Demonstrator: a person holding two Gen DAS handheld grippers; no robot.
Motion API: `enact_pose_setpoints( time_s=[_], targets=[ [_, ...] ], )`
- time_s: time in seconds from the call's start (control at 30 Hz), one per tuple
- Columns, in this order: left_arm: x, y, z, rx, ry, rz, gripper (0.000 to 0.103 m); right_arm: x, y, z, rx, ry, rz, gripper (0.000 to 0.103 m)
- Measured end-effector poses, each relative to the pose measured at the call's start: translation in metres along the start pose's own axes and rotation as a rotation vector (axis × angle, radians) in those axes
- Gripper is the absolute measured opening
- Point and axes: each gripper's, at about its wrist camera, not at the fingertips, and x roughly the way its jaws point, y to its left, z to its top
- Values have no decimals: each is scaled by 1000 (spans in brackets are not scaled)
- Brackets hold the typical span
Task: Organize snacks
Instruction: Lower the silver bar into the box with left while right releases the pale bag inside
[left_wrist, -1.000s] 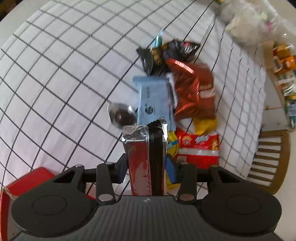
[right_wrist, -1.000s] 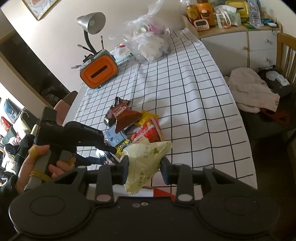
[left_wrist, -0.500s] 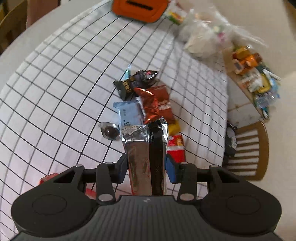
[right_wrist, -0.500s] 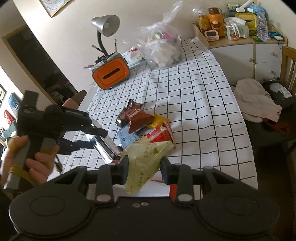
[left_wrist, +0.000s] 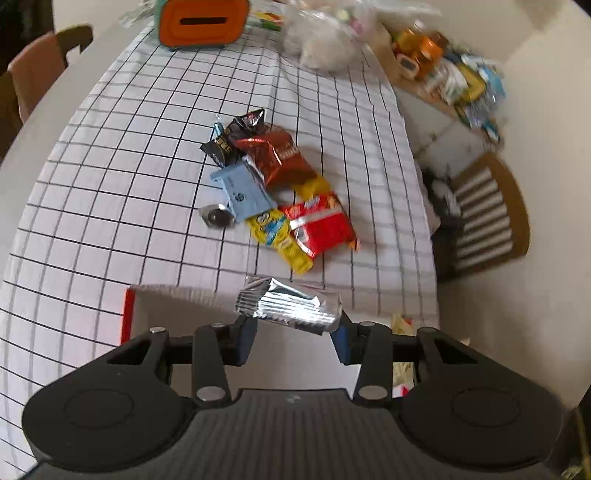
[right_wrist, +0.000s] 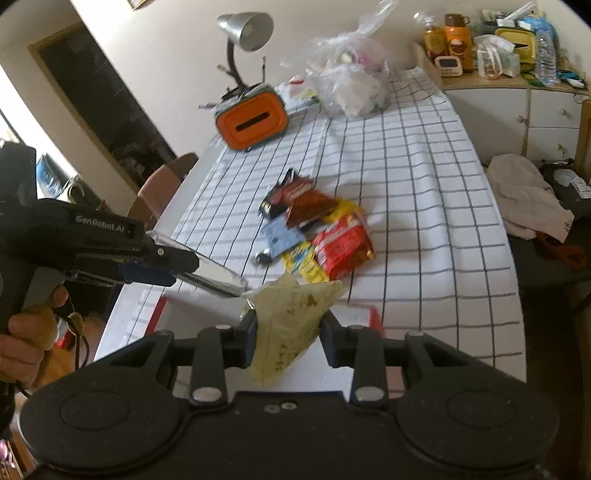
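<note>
Checked tablecloth (left_wrist: 147, 155) lay ahead of both tongs, with snacks (left_wrist: 280, 192) piled on it. Left gripper (left_wrist: 293, 332) was clamped on a silver packet (left_wrist: 288, 306), right gripper (right_wrist: 288, 332) on a green bag (right_wrist: 291, 317).

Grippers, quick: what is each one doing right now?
Left gripper: closed on the silver foil packet.
Right gripper: closed on the pale green snack bag.
</note>
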Motion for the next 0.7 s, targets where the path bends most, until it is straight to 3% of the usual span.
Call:
enact_pose_setpoints(
  time_s=[0.07, 0.33, 0.7],
  targets=[
    [3, -1, -11, 22, 21, -2, 29, 5, 3, -7, -11, 21, 1, 34],
    [30, 13, -60, 46, 132, 31, 28, 27, 16, -42, -82, 114, 2, 34],
    [48, 17, -93, 103, 184, 79, 28, 55, 36, -83, -227, 234, -33, 34]
  ],
)
